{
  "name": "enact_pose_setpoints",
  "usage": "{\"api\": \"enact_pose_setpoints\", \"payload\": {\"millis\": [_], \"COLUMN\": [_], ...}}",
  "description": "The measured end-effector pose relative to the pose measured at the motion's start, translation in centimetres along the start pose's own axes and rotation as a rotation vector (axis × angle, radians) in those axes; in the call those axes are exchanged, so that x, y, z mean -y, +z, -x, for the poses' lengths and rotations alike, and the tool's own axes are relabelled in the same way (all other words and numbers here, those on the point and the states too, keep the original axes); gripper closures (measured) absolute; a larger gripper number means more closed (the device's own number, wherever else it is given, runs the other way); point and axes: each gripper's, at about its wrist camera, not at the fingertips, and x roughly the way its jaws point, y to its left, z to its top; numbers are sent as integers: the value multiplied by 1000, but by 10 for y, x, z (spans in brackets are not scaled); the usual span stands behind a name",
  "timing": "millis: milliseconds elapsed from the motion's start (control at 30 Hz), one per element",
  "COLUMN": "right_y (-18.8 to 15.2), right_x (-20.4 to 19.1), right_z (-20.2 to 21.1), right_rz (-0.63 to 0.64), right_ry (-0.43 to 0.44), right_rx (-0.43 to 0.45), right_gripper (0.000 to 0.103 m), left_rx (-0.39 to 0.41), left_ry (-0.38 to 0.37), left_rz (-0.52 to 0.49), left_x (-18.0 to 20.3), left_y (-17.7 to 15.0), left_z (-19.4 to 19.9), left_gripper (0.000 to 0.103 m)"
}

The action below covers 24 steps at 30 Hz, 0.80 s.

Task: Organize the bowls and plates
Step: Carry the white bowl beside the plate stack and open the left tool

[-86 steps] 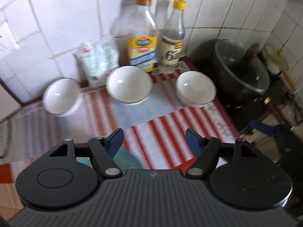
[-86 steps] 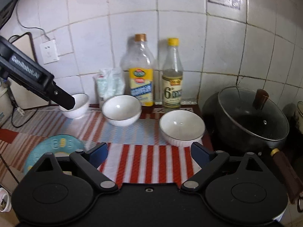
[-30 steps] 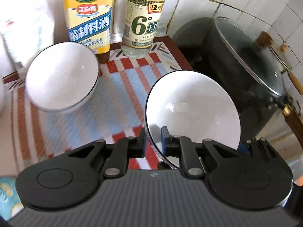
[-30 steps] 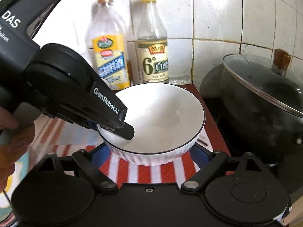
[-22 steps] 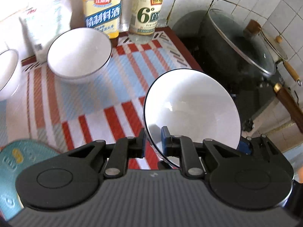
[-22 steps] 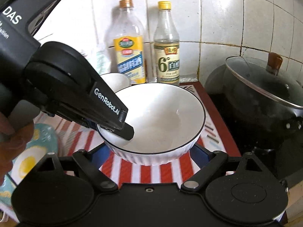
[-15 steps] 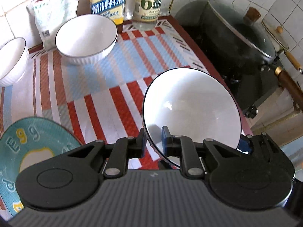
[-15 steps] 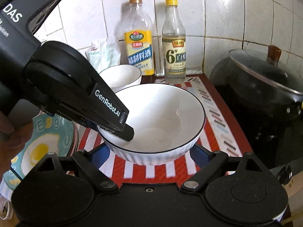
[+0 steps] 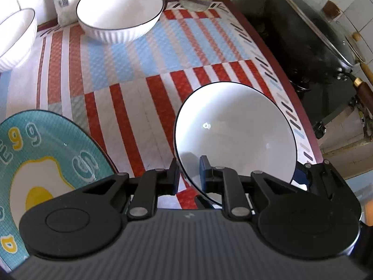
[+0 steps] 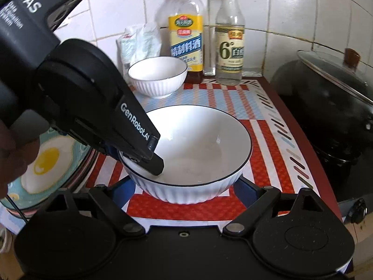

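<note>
A white ribbed bowl with a dark rim is held tilted by my left gripper, shut on its near-left rim, one finger inside and one outside. In the right wrist view the same bowl sits low over the striped mat, with the left gripper clamped on its left rim. My right gripper stands wide, its blue fingers flanking the bowl's base; whether they touch it I cannot tell. A second white bowl stands at the back, a third at far left. A teal egg-print plate lies near left.
Two bottles and a white bag line the tiled wall. A black lidded pot sits on the stove right of the mat. A person's hand holds the left gripper.
Both grippers and the bowl have drawn back from the bottles toward the mat's near edge and sunk lower. The egg plate has come into view on the left.
</note>
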Motion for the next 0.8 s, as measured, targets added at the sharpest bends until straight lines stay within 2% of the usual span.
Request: {"api": "enact_pose_setpoints", "payload": {"millis": [167,267,333,400,500,633,800], "right_y": [-2,1,2,2,5,17,41], "right_x": [0,-4,-10,-10,-8,-12,-12], "right_z": [-1,0,10,21,37,56,71], "right_rz": [-17,0,22,18,-9,19,-36], "right_ry": [0,-13,-29,-9,12,12,56], "right_rx": [-11,-54,-59,-60,-58,-26,14], "right_gripper": [9,9,10,10,10,10,10], "left_rx": [-18,-51,-74,-88,-81,-57,10], "left_ry": [2,-2,-7,-23,-48,-68,-77], "left_rz": [6,22,29,34,35,27,38], "left_x": [-1,-3,-5,-8,-12,-15,-27], "left_y": [0,0,0,-2,-4,-4,2], "left_z": [-5,-8,-6,-1,12,34,68], "left_gripper": [88,87,87,86,82,80,79]}}
